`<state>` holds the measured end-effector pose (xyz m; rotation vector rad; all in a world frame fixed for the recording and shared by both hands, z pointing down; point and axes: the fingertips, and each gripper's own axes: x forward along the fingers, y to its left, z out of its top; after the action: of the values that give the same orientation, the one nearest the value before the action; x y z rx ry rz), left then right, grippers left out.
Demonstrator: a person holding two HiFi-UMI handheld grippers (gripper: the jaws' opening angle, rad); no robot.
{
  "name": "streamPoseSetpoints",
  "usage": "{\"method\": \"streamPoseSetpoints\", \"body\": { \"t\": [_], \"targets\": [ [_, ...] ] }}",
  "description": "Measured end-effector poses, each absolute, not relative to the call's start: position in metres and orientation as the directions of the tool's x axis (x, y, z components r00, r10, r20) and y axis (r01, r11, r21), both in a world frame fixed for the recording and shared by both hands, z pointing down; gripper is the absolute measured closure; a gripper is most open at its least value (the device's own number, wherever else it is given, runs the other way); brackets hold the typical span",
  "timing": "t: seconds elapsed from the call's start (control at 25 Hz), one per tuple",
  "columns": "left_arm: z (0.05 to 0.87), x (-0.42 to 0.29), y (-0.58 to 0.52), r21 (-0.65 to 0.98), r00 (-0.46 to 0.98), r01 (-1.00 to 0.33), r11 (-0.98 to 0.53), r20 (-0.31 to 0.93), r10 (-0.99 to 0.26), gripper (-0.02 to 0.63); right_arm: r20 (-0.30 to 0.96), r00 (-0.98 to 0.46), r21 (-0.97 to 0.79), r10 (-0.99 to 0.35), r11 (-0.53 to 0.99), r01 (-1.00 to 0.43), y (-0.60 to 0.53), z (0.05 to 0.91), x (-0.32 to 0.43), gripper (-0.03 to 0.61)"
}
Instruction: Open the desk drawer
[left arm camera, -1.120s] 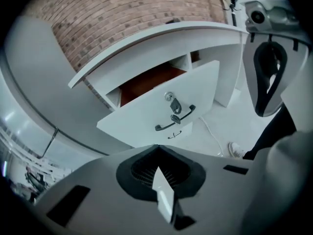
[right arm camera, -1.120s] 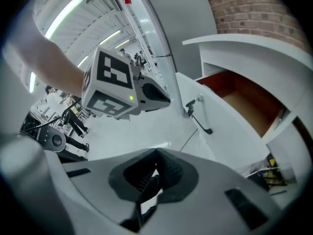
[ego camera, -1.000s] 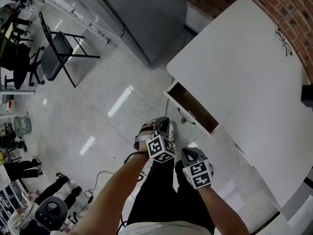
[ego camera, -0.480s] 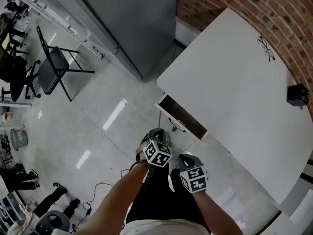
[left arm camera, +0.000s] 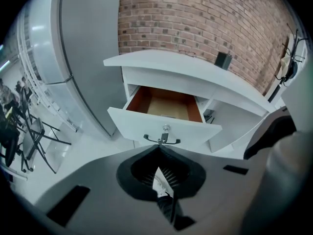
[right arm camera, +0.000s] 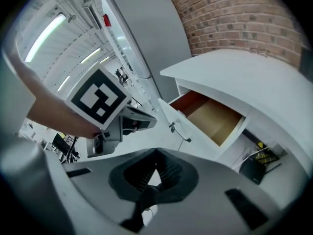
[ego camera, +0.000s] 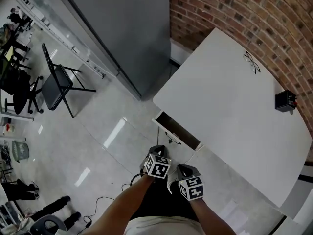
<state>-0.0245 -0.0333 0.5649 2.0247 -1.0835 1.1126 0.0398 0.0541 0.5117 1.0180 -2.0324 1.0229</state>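
Observation:
The white desk (ego camera: 234, 111) stands against a brick wall. Its drawer (ego camera: 177, 130) is pulled out, with a wooden inside (left arm camera: 166, 105) that looks empty and a dark handle (left arm camera: 162, 140) on its white front. My left gripper (ego camera: 156, 153) is shut on nothing, a little short of the drawer front and clear of the handle. In the left gripper view, the left gripper (left arm camera: 159, 149) points at the handle. My right gripper (ego camera: 183, 172) sits beside it, also shut and empty. In the right gripper view, the right gripper (right arm camera: 155, 153) has the drawer (right arm camera: 210, 112) up to its right.
A tall grey cabinet (ego camera: 127, 28) stands left of the desk. A black folding chair (ego camera: 58, 84) is on the shiny floor at left, with people beyond it. Glasses (ego camera: 252, 62) and a small black box (ego camera: 284, 101) lie on the desk top. A cable (ego camera: 100, 202) trails on the floor.
Both grippers have drawn back from the drawer front toward the person and risen. The left one has rolled. The drawer stays open.

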Motion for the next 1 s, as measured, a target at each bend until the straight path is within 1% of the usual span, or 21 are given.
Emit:
{"method": "streamPoseSetpoints", "body": {
  "t": [0.28, 0.44, 0.76, 0.84, 1.0],
  "targets": [
    [0.524, -0.019, -0.023, 0.186, 0.327, -0.912, -0.365, 0.869, -0.372, 0.609, 0.739, -0.519, -0.392, -0.43, 0.353, -0.85, 0.044, 0.479, 0.053, 0.563],
    [0.502, -0.016, -0.014, 0.219, 0.345, -0.916, -0.336, 0.856, -0.384, 0.609, 0.708, -0.526, -0.396, -0.471, 0.351, -0.848, 0.037, 0.46, 0.058, 0.563],
    [0.471, -0.02, 0.014, 0.227, 0.331, -0.934, -0.275, 0.839, -0.432, 0.609, 0.683, -0.56, -0.391, -0.468, 0.413, -0.823, 0.051, 0.434, 0.059, 0.563],
    [0.47, -0.022, 0.017, 0.21, 0.324, -0.935, -0.286, 0.833, -0.448, 0.609, 0.684, -0.564, -0.389, -0.463, 0.423, -0.818, 0.059, 0.433, 0.059, 0.563],
    [0.485, -0.023, 0.015, 0.193, 0.316, -0.934, -0.302, 0.841, -0.439, 0.609, 0.697, -0.555, -0.381, -0.454, 0.422, -0.823, 0.073, 0.437, 0.066, 0.563]
  ]
}}
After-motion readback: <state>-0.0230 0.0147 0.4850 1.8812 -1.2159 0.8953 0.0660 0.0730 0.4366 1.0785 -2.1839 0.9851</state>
